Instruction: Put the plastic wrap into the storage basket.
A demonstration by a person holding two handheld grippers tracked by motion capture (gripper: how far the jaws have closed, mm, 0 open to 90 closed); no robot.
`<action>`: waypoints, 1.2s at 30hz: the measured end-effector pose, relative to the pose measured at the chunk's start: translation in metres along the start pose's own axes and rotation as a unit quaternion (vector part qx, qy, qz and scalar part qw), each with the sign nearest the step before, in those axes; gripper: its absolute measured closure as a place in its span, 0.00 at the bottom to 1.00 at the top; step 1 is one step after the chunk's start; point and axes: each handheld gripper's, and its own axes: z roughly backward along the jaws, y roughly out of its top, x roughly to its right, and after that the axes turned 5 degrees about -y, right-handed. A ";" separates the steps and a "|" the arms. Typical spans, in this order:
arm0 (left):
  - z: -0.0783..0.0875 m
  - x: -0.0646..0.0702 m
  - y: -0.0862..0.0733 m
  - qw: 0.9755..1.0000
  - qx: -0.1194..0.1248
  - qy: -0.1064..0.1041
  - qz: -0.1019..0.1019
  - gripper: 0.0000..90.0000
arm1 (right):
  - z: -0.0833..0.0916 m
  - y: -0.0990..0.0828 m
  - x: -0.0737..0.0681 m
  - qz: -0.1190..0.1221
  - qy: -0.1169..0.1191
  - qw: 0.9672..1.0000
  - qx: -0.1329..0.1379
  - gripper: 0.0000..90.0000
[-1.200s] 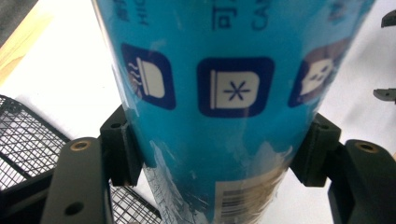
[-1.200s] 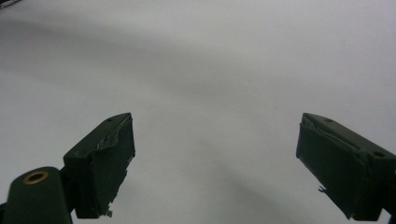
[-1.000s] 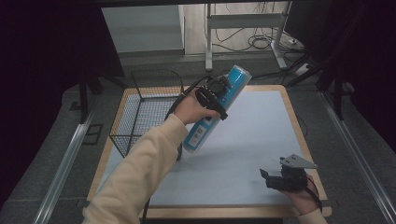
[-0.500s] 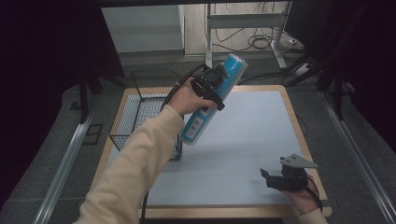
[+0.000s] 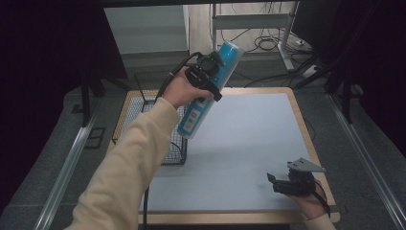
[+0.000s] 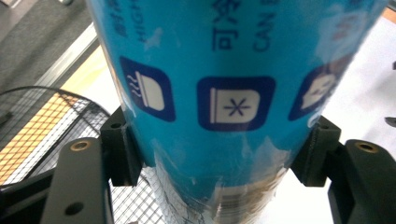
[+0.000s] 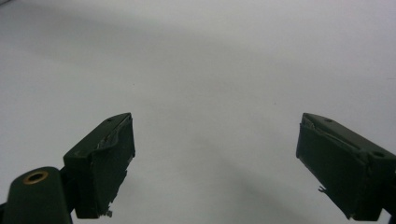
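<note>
Two hand-held grippers: left (image 5: 207,76) clamps blue tube (image 5: 203,96); right (image 5: 287,184) gapes, holding nothing

The place looked like a lab or a test room. A wooden table (image 5: 306,124) with a pale mat (image 5: 249,143) stood between dark curtains (image 5: 43,72). Behind it, loose cables (image 5: 268,43) lay on the floor beside a metal frame (image 5: 253,21).

Dark room; grey floor (image 5: 43,143), cables (image 5: 268,43), metal frame legs (image 5: 282,45) behind.
</note>
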 end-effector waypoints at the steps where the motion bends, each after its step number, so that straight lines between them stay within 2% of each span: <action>1: 0.001 -0.002 -0.001 1.000 0.000 0.003 0.003 0.35 | 0.000 0.000 0.000 0.000 0.000 1.000 0.000 0.13; 7: 0.013 -0.020 -0.011 1.000 0.000 0.017 0.020 0.35 | 0.001 0.000 0.000 0.000 -0.002 1.000 0.001 0.13; 9: 0.019 -0.030 -0.018 0.999 0.003 0.025 0.034 0.35 | 0.001 0.000 0.002 -0.003 -0.004 1.000 0.002 0.13; 13: 0.020 -0.039 -0.027 0.998 0.000 0.035 0.044 0.35 | 0.001 0.000 0.003 -0.005 -0.006 1.000 0.002 0.13; 16: 0.015 -0.051 -0.040 0.998 0.002 0.040 0.055 0.35 | 0.002 0.001 0.002 -0.004 -0.007 1.000 0.001 0.13; 18: 0.014 -0.054 -0.043 0.998 -0.004 0.042 0.056 0.35 | 0.002 0.001 0.002 -0.004 -0.006 1.000 0.002 0.13; 23: 0.006 -0.067 -0.056 0.996 -0.011 0.041 0.074 0.35 | 0.002 0.000 0.005 -0.009 -0.010 1.000 0.001 0.13; 32: -0.007 -0.083 -0.072 0.994 -0.020 0.044 0.096 0.35 | 0.001 -0.001 0.005 -0.007 -0.011 1.000 0.000 0.13; 36: -0.016 -0.087 -0.078 0.993 -0.022 0.054 0.100 0.35 | 0.001 -0.001 0.004 -0.006 -0.010 1.000 0.000 0.13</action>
